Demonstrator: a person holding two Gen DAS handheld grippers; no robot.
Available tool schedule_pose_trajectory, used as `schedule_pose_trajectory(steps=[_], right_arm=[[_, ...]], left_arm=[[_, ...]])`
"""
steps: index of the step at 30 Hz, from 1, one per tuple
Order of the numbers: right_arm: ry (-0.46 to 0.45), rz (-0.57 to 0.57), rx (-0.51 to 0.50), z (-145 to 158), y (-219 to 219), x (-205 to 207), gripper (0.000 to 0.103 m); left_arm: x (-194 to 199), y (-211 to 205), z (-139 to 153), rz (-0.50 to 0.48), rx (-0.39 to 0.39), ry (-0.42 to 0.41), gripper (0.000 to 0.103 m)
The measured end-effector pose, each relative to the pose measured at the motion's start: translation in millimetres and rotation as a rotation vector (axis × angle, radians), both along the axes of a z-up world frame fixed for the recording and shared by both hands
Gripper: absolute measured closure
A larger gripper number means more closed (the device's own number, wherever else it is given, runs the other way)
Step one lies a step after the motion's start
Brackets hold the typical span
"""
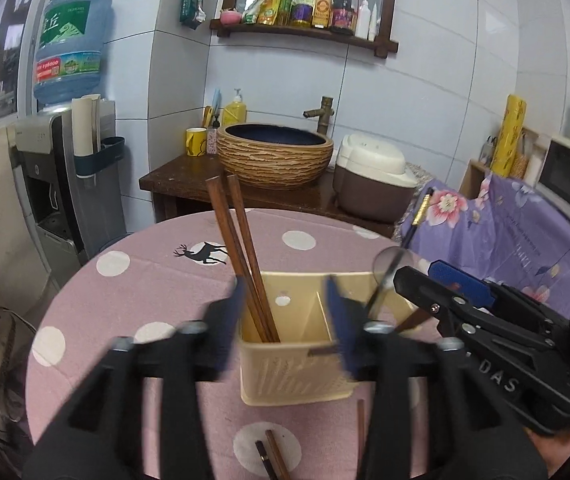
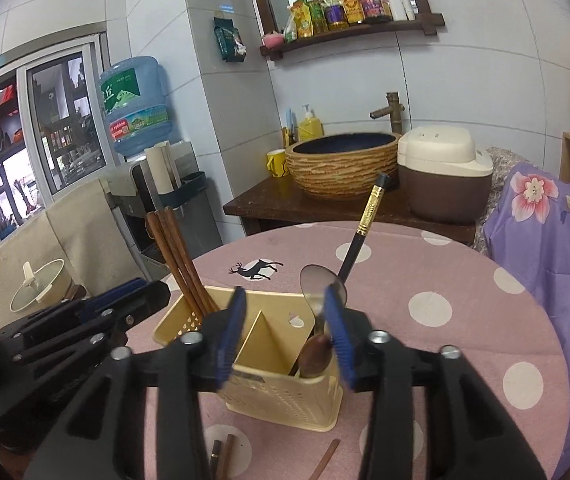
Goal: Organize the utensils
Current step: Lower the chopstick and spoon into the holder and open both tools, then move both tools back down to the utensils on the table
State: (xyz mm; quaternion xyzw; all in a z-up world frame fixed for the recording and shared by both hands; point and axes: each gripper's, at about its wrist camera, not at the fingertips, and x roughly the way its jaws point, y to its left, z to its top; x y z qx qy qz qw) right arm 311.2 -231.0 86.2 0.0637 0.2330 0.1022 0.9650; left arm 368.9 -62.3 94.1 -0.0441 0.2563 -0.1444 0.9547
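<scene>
- Landmark: yellow caddy (image 2: 281, 364) w/ centre divider, standing on pink dotted table (image 2: 445, 280).
- Left compartment of caddy: brown wooden chopsticks (image 1: 241, 256) upright, leaning back-left.
- Right compartment: metal spoon (image 2: 321, 284), a wooden spoon (image 2: 313, 354) bowl-end showing, plus black gold-banded chopstick (image 2: 361, 232) leaning up-right.
- Left gripper (image 1: 285, 320): jaws part open, straddling left half of caddy; brown chopsticks stand between the pads, pads not pressing them. Reads as just let go.
- Right gripper (image 2: 285, 332): jaws part open over right half of caddy; spoon handles just beside the right pad, no grip visible.
- Step, as I judge: drop-off into caddy done on both sides; both hands empty.
- Left over: loose sticks on table in front of caddy – a brown + a dark one together (image 2: 221, 456), another brown one (image 2: 327, 460) to the right of them.
- Next move prob: back both grippers off caddy w/o knocking the standing utensils, go low to table in front of caddy, pinch a stick near one end; flat on cloth so needs a shallow approach. Dark one likely belongs w/ black chopstick, right side.
</scene>
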Motion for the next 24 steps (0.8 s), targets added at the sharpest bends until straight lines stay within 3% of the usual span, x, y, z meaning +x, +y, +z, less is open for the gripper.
schedule_pose_trajectory(steps=[1,5,8,15,19,24], right_arm=[[-0.002,0.007,-0.01,-2.0,1.1,-5.7,0.057],[0.028,0.087,-0.06,-26.1,10.2,-33.0,0.049],[0.084,0.154,-0.099,-51.7,19.7,-51.1,0.049],[0.256,0.336,-0.169,-109.0,53.9,-71.5,0.049],[0.34,0.412,-0.182,-131.9,69.2,-65.1,0.05],[0.382,0.429,-0.201,-142.7,73.7,-56.8,0.051]], left_arm=[[-6.9,5.5,-1.5,-0.007,-0.02,-0.001,0.035],[-33.7,23.4,-22.0,-0.018,-0.021,0.046,0.026],[-51.9,40.5,-49.1,0.016,-0.009,0.093,0.025],[-75.4,86.5,-104.9,0.105,-0.067,0.224,0.025],[-79.9,100.0,-116.9,0.126,-0.072,0.254,0.025],[-85.0,101.6,-114.7,0.131,-0.06,0.238,0.025]])
